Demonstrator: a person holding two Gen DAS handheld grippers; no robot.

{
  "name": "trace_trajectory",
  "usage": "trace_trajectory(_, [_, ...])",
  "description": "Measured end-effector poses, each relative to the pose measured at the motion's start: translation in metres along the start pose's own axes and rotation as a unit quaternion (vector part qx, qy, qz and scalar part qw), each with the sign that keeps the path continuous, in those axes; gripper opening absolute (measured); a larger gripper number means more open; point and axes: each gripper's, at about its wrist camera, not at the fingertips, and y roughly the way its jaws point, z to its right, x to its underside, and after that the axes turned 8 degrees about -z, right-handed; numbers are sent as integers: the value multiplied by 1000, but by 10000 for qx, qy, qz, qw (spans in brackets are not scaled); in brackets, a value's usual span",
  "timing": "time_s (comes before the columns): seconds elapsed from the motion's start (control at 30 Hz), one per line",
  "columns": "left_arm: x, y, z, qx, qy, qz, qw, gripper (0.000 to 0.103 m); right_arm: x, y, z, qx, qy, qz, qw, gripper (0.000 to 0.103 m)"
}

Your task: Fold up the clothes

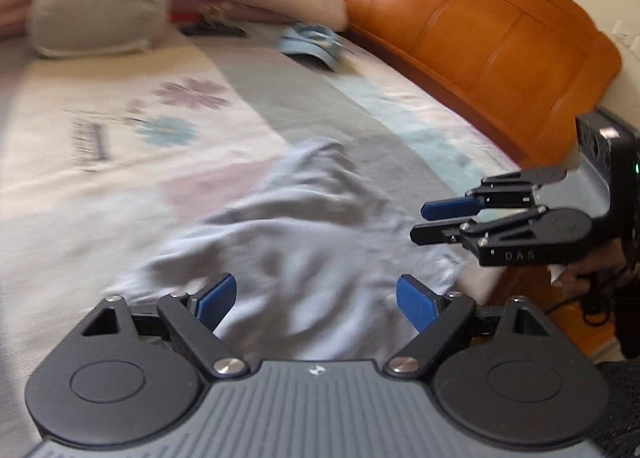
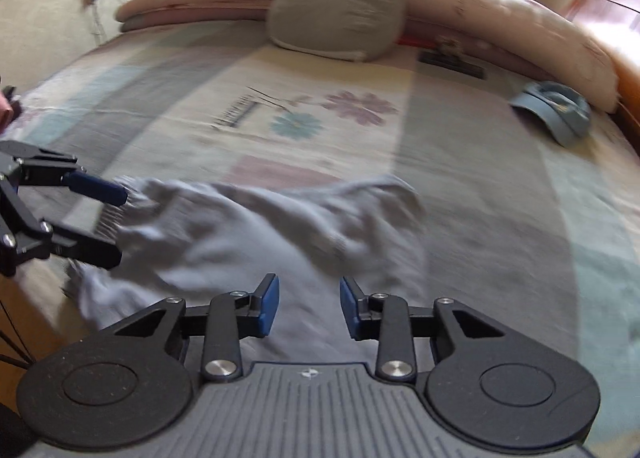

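So the pale grey-blue garment (image 2: 256, 226) is lying crumpled on the patterned bedspread (image 2: 500, 218), lower middle of both views, nowhere near flat yet. The left gripper (image 1: 316, 304) has its jaws spread wide with nothing between them, just hovering over the near part of the cloth. The right gripper (image 2: 308, 308) is about half open and also empty, as far as I can see, the blue pads aren't pressing on anything. In the right wrist view the left gripper pokes in from the left edge, right at the garment's ribbed edge, but I can't tell if a finger is touching fabric or just hanging above it. Biggest risk imo: the cloth is so bunched that a pinch could grab two layers at once, or catch the bedspread underneath, and then the fold drags everything crooked. Also the garment sits close to the near edge of the bed, so a tug the wrong way could slide it off. The two grippers look fairly near each other in the left wrist view, so they could bump if both go for the same corner. Hard to make out: everything's smeared with motion blur, so I honestly can't say what kind of garment it is. Its near part is hidden behind the gripper bodies in both views. The blue cap (image 2: 556, 110) and grey plush pillow (image 2: 340, 10) are well out of the way.
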Motion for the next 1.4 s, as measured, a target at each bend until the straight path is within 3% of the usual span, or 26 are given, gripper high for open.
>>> trace_trajectory(0.07, [-1, 16, -4, 34, -138, -105, 9998, 87, 15, 0, 12, 85, 125, -52, 9999, 38])
trace_trajectory(0.13, [6, 20, -20, -491, -521, -133, 9973, 87, 27, 1, 24, 96, 262, -88, 9996, 38])
trace_trajectory(0.17, [11, 17, -30, -609, -711, -132, 9955, 82, 32, 1, 29, 111, 310, -107, 9994, 38])
trace_trajectory(0.2, [17, 8, -39, -463, -853, -35, 9953, 82, 37, 2, 34, 130, 347, -123, 9992, 38])
trace_trajectory(0.3, [21, -14, -40, -523, -1160, 38, 9919, 84, 48, 3, 49, 177, 396, -128, 9990, 38])
trace_trajectory(0.4, [15, -20, -12, -1117, -936, 99, 9893, 88, 48, 3, 62, 71, 295, 5, 9995, 35])
trace_trajectory(0.53, [4, -1, 16, -753, -736, 204, 9942, 90, 30, 12, 58, -464, -202, 179, 9986, 31])
trace_trajectory(0.6, [2, 17, 23, -780, -735, 116, 9942, 90, 27, 20, 49, -656, -567, 123, 9962, 31])
trace_trajectory(0.67, [3, 33, 21, -1147, -851, -182, 9896, 89, 32, 26, 51, -512, -716, -5, 9961, 31])
trace_trajectory(0.8, [5, 27, 9, -1181, -1148, -306, 9859, 89, 49, 9, 82, -152, -421, 81, 9990, 33])
trace_trajectory(0.87, [-1, 22, 11, -1198, -989, -327, 9873, 89, 59, -2, 93, 118, -316, 100, 9994, 36])
trace_trajectory(0.97, [-15, 23, 20, -1149, -669, -440, 9901, 89, 76, -10, 91, 358, -374, 120, 9986, 50])
trace_trajectory(1.1, [-30, 30, 37, -999, -152, -620, 9929, 89, 98, -8, 57, 556, -911, 172, 9941, 62])
trace_trajectory(1.4, [-40, 38, 62, -793, 636, -924, 9905, 89, 103, 10, 7, 1357, -1739, 516, 9740, 62])
